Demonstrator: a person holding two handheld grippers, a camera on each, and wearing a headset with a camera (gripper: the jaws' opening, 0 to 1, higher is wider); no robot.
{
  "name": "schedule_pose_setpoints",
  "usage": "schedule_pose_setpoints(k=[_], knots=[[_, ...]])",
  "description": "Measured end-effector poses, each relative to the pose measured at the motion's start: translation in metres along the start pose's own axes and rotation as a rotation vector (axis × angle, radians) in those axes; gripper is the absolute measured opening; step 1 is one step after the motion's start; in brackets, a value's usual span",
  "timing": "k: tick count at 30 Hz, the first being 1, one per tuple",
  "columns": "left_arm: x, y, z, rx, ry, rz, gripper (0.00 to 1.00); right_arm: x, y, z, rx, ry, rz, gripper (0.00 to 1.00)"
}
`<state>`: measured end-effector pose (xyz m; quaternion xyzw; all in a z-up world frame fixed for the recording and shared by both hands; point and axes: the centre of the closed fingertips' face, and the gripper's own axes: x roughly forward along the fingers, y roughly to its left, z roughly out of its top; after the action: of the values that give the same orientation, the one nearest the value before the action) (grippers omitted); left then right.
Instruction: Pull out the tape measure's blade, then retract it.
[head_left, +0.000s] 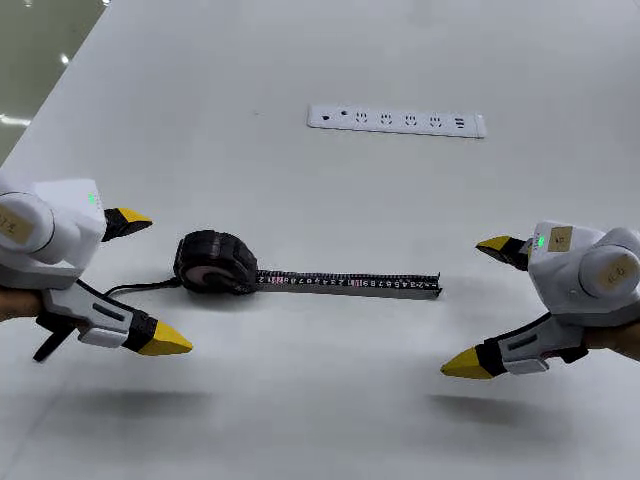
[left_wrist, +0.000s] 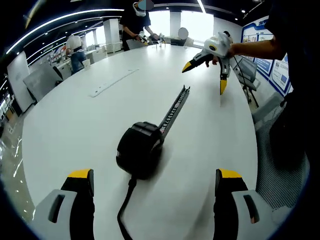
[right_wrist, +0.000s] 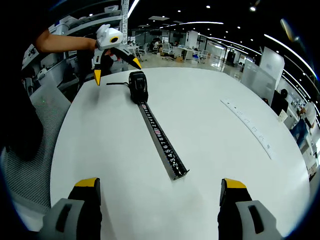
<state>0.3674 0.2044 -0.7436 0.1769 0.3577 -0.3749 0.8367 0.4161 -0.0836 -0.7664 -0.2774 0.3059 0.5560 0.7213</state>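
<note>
A black tape measure (head_left: 215, 262) lies on the white table (head_left: 330, 60), its black blade (head_left: 350, 283) drawn out to the right and flat on the surface; a black strap trails from its left side. My left gripper (head_left: 140, 282) stands open just left of the case, touching nothing. My right gripper (head_left: 480, 304) stands open a little right of the blade's end hook (head_left: 437, 285). The case (left_wrist: 140, 149) sits ahead between the left jaws. The blade tip (right_wrist: 180, 174) lies ahead between the right jaws, the case (right_wrist: 138, 85) far off.
A white power strip (head_left: 396, 120) lies on the table beyond the tape. In the gripper views, other people and desks stand far behind the table, and a chair sits near its edge.
</note>
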Motion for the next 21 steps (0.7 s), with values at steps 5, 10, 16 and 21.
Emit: schedule_pose_setpoints(k=[5, 10, 16, 21], knots=[[0.001, -0.002, 0.002, -0.024, -0.026, 0.017, 0.99, 0.0, 0.001, -0.001, 0.031, -0.007, -0.014, 0.99], [0.0, -0.006, 0.002, -0.047, -0.049, 0.03, 0.99, 0.0, 0.002, 0.0, 0.058, -0.026, -0.032, 0.99], [-0.001, -0.009, 0.003, -0.075, -0.075, 0.049, 0.99, -0.001, 0.007, 0.004, 0.103, -0.046, -0.048, 0.99], [-0.003, -0.012, 0.004, -0.102, -0.1, 0.07, 0.99, -0.001, 0.011, 0.008, 0.133, -0.067, -0.059, 0.99]])
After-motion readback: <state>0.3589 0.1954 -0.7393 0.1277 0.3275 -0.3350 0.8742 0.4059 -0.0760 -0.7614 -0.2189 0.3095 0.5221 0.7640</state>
